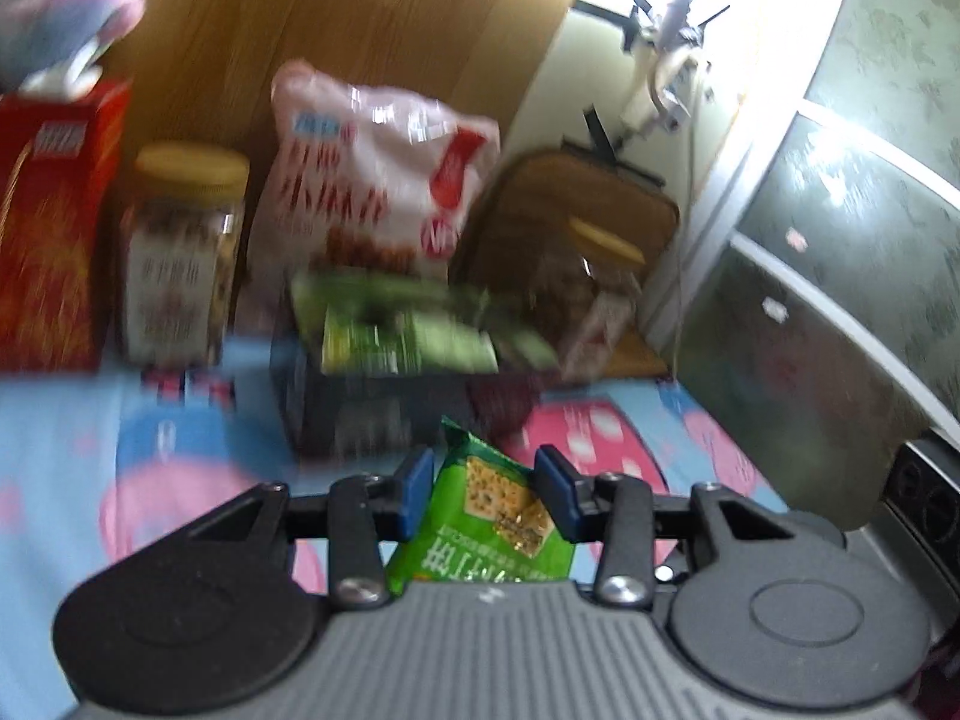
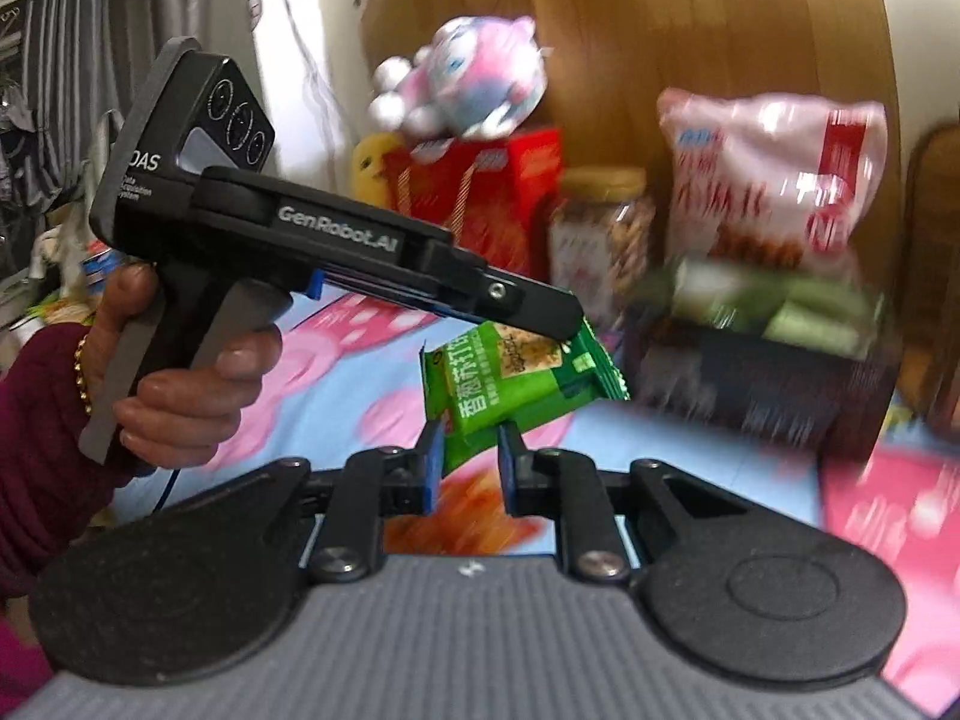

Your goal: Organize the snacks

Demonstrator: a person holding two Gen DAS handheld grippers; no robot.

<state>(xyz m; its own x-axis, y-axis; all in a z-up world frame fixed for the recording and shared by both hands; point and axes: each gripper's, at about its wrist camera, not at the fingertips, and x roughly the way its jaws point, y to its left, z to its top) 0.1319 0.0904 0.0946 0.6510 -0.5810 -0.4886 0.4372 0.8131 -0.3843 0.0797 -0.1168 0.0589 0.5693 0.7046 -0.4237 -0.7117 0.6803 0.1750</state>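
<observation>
While both tongs share one load, I have the left gripper (image 1: 485,492) closed across the width of a green cracker packet (image 1: 480,516), its blue pads pressing the wrapper's two sides, and the right gripper (image 2: 471,462) pinched shut on the crimped lower edge of the same packet (image 2: 516,378). In the right wrist view the left tool comes in from nine o'clock, held by a hand (image 2: 180,384) in a maroon sleeve, its finger lying over the packet's top.

The packet hangs clear of the blue and pink cloth (image 1: 60,450), at about six o'clock from the dark basket (image 1: 372,408), which already carries green packets. I judge the packet light, thin and crinkly, with brittle crackers inside; the foil looks slick, so the flat sealed ends are the safer places to hold, and a hard squeeze across the middle could snap the contents.

Behind the basket, at twelve o'clock, stands a pink snack bag (image 1: 372,168); toward ten o'clock a yellow-lidded jar (image 1: 180,252) and a red box (image 1: 54,228). All of that is blurred.
</observation>
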